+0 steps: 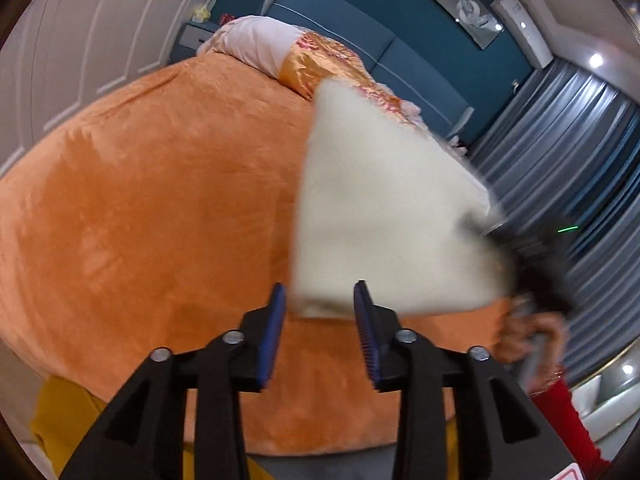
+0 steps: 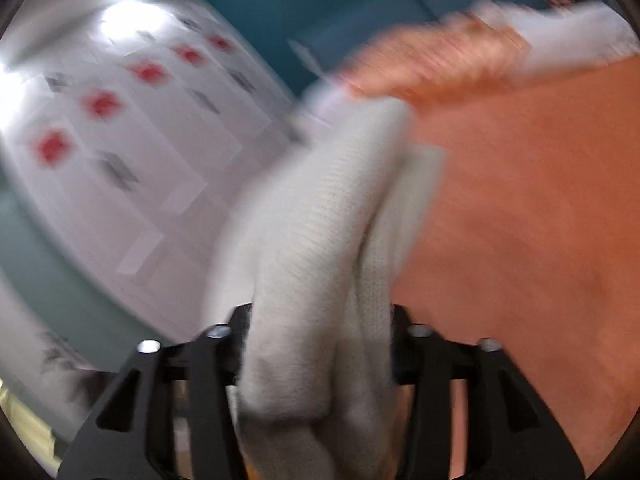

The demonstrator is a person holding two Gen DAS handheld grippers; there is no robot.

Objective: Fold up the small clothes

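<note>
1. The left tool point(image 1: 320, 300) hangs above the orange bed point(image 1: 160, 200) with its blue-padded fingers point(image 1: 276, 320) spread wide and nothing between them.
2. Only the left wrist view shows the whole cream garment point(image 1: 380, 208): it is lifted off the bed, a broad blurred sheet running toward the right tool point(image 1: 532, 280), which is smeared dark there.
3. The right wrist view alone shows the grip: the right tool point(image 2: 320, 320) clamps bunched cream knit point(image 2: 320, 240) between its fingers, though blur hides the pads, so contact is probably firm.
4. A pink pillow point(image 1: 256, 40) lies at the headboard.
</note>
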